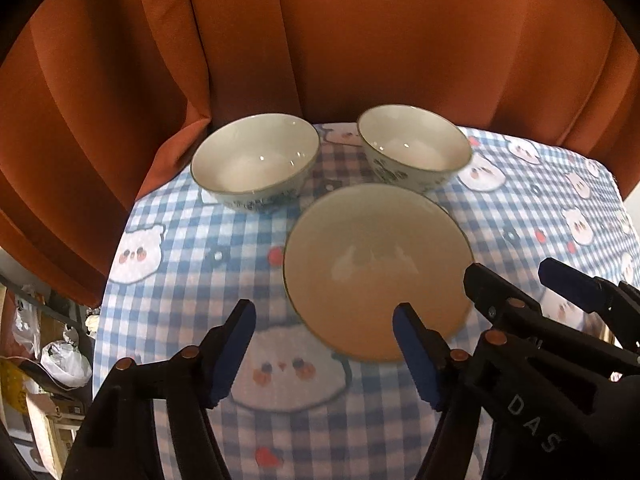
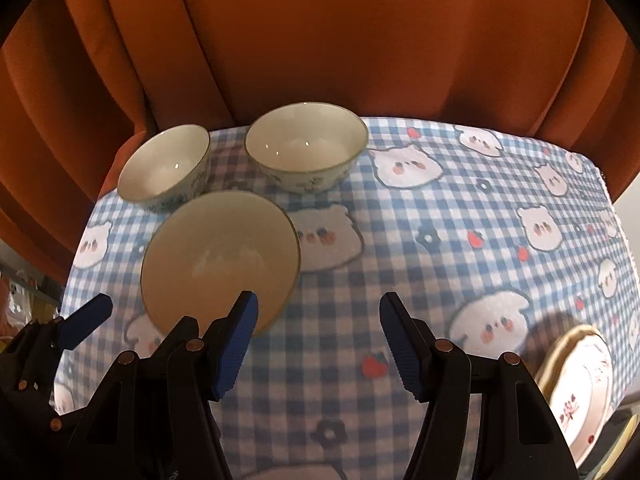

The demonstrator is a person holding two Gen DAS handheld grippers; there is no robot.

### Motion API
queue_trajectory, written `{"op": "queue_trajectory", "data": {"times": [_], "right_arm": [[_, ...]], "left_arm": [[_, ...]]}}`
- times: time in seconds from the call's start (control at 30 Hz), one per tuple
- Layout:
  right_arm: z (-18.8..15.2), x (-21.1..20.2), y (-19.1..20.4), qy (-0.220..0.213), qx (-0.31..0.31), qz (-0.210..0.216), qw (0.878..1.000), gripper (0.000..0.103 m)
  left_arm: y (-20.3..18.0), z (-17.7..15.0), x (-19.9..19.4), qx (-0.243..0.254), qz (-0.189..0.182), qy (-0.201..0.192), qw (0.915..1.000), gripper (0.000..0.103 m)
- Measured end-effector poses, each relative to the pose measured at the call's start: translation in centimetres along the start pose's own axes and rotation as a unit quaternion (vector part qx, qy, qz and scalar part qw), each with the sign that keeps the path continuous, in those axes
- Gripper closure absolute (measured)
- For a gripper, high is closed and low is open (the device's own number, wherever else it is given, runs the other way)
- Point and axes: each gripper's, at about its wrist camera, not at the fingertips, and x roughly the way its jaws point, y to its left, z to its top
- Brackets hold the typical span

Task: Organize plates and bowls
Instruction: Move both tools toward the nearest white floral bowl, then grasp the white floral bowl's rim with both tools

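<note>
1. Left wrist view: the left gripper (image 1: pixel 324 348) hangs over the table with its blue-padded fingers (image 1: pixel 232 354) spread wide and nothing between them; its right pad overlaps the near rim of the nearest bowl, though I cannot tell whether it touches.
2. Just beyond those fingers sits the nearest bowl (image 1: pixel 376 268) — cream inside, blurred, upright on the checked tablecloth (image 1: pixel 192 248).
3. From the right edge of this view the right gripper (image 1: pixel 516 284) reaches in, its pads apart, with one finger close against the nearest bowl's right rim; contact cannot be judged.
4. Farther back two more bowls stand upright near the far edge: the left rear bowl (image 1: pixel 256 160) and the right rear bowl (image 1: pixel 414 148), side by side with a gap between them, both with dark patterning outside.
5. Behind the table hangs a rust-orange curtain (image 1: pixel 320 40).
6. Right wrist view: the right gripper's fingers stand wide apart over bare cloth — holding nothing — and its left pad lies just before the nearest bowl's rim.
7. At the lower right corner of that view a stack of decorated plates (image 2: pixel 580 384) sits at the table's near edge, well apart from the bowls.
</note>
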Motion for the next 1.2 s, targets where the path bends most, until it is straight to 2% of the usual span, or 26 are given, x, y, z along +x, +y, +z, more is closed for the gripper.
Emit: {"op": "queue_trajectory", "data": {"times": [0.2,0.37,0.5,0.63,0.73,0.9,1.2], "right_arm": [[2.2,2.5,0.8,0.006,-0.003,0.008,1.000,0.039],[2.7,4.8,1.0,0.020,-0.004,0.013,1.000,0.060],[2.9,6.1,1.2,0.027,-0.006,0.017,0.999,0.073],[3.1,6.8,1.7,0.030,-0.012,0.030,0.999,0.083],[3.1,6.7,2.0,0.029,-0.017,0.027,0.999,0.083],[2.9,6.5,1.9,0.032,-0.016,0.028,0.999,0.084],[1.9,4.1,1.3,0.023,-0.015,0.022,0.999,0.084]], "left_arm": [[0.0,1.5,2.3,-0.005,0.010,0.007,0.9999,0.040],[0.3,1.9,4.5,-0.013,0.019,0.022,0.9995,0.052],[0.5,2.1,5.7,-0.015,0.026,0.029,0.9991,0.065],[0.7,2.4,6.3,-0.017,0.024,0.034,0.9990,0.073],[0.6,2.5,6.4,-0.020,0.033,0.033,0.9987,0.079],[0.5,2.6,6.2,-0.020,0.036,0.036,0.9985,0.081],[0.0,1.6,3.7,-0.018,0.028,0.028,0.9990,0.081]]}}
